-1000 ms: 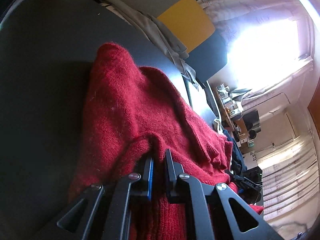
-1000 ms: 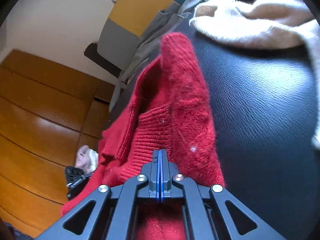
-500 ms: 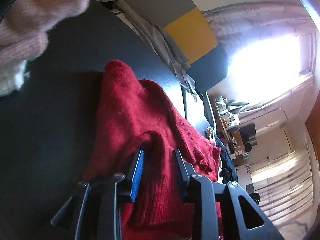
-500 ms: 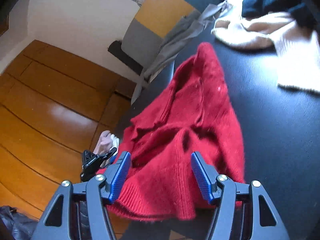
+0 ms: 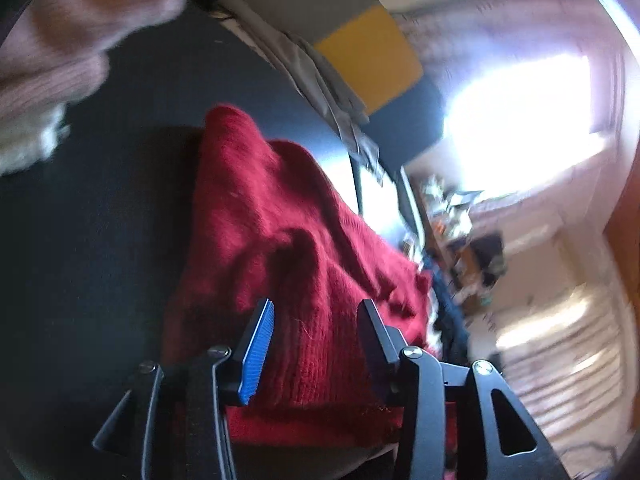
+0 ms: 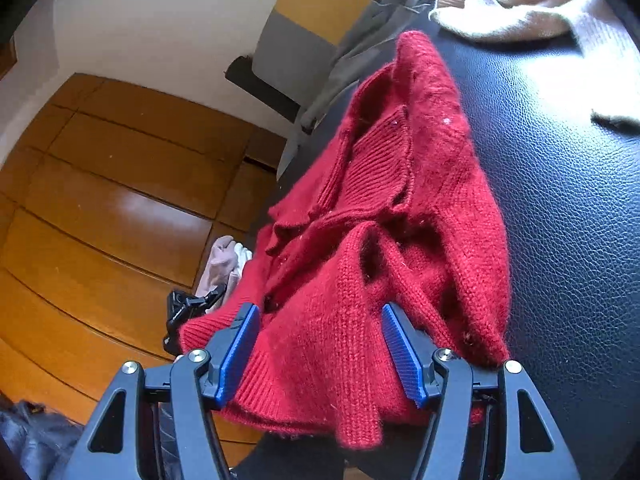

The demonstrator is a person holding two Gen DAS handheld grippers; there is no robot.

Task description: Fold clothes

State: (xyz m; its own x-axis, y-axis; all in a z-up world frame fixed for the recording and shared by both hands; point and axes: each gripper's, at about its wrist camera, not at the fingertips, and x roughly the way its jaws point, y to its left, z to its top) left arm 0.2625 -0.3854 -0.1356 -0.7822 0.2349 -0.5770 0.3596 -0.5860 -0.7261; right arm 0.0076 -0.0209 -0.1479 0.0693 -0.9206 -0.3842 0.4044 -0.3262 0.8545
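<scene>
**Both hand-held grippers open over red cardigan**

Left wrist view: the left hand-held gripper [image 5: 316, 326] is spread wide, jaws well apart, nothing clamped. Its blue ribbed pad [image 5: 258, 350] shows on the left finger; the right finger shows only black. Btwn and beyond the fingers lies the red knit cardigan [image 5: 280, 220], bunched in a heap on the black tabletop [image 5: 100, 220], ribbed hem nearest the camera. Top left, a pinkish-beige knit garment [image 5: 60, 40] w/ a cream fluffy edge, blurred. Behind the cardigan a grey cloth [image 5: 320, 80] hangs over a grey-and-yellow chair back [image 5: 360, 52]. Right side is washed out by a bright window [image 5: 520, 120]; the clutter below it is too blurred to name.

Right wrist view: the right hand-held gripper [image 6: 320, 344] is also wide open, both blue pads showing, gripping nothing. The red knit cardigan [image 6: 400, 200] sits btwn and ahead of the fingers, its near edge hanging over the tabletop [image 6: 560, 200] edge, ribbed button band visible in the middle. Cream knit garment [image 6: 520, 4] lies far right, apart from the cardigan. Left is wooden floor [image 6: 100, 200]; a pale cloth [image 6: 224, 260] and a black object, prob. the other gripper, sit below the cardigan's left edge.
</scene>
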